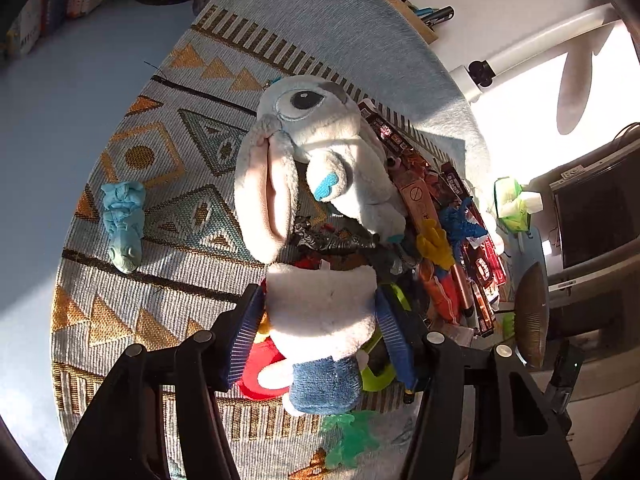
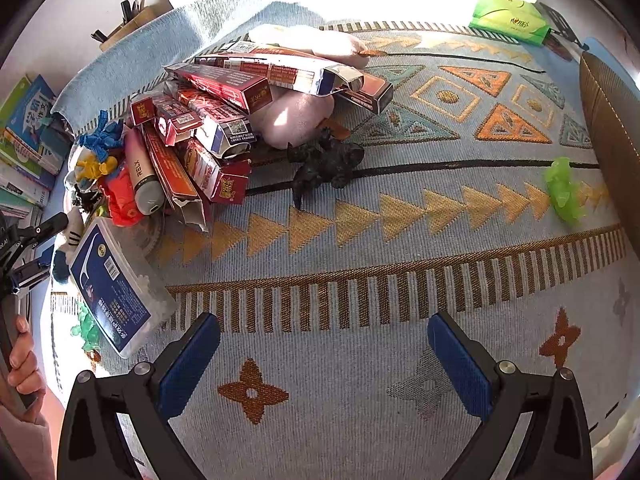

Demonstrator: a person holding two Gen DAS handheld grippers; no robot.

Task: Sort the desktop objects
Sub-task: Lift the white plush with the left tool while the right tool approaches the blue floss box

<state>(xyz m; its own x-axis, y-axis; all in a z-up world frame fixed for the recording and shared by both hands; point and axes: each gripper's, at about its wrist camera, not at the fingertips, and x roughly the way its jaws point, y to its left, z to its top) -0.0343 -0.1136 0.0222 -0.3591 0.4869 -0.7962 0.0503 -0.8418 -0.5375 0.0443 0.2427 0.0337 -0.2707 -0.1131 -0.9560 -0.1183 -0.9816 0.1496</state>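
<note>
The setting is a home desk or study corner, with the work surface covered by a woven patterned cloth point(image 2: 360, 264). Beyond the far edge of the cloth stand a wooden pen holder point(image 2: 128, 26) and a white lamp arm point(image 1: 532, 40); left of the cloth lies a stack of schoolbooks point(image 2: 28, 136), and a green tissue pack point(image 2: 510, 20) rests on its far right corner. Toys and red cartons point(image 2: 224, 92) are heaped on the cloth.

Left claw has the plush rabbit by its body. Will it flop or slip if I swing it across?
Likely floppy: the plush rabbit has its head and ears hanging past the left claw. Probably light. The pads dent its body, so slipping seems unlikely.
</note>
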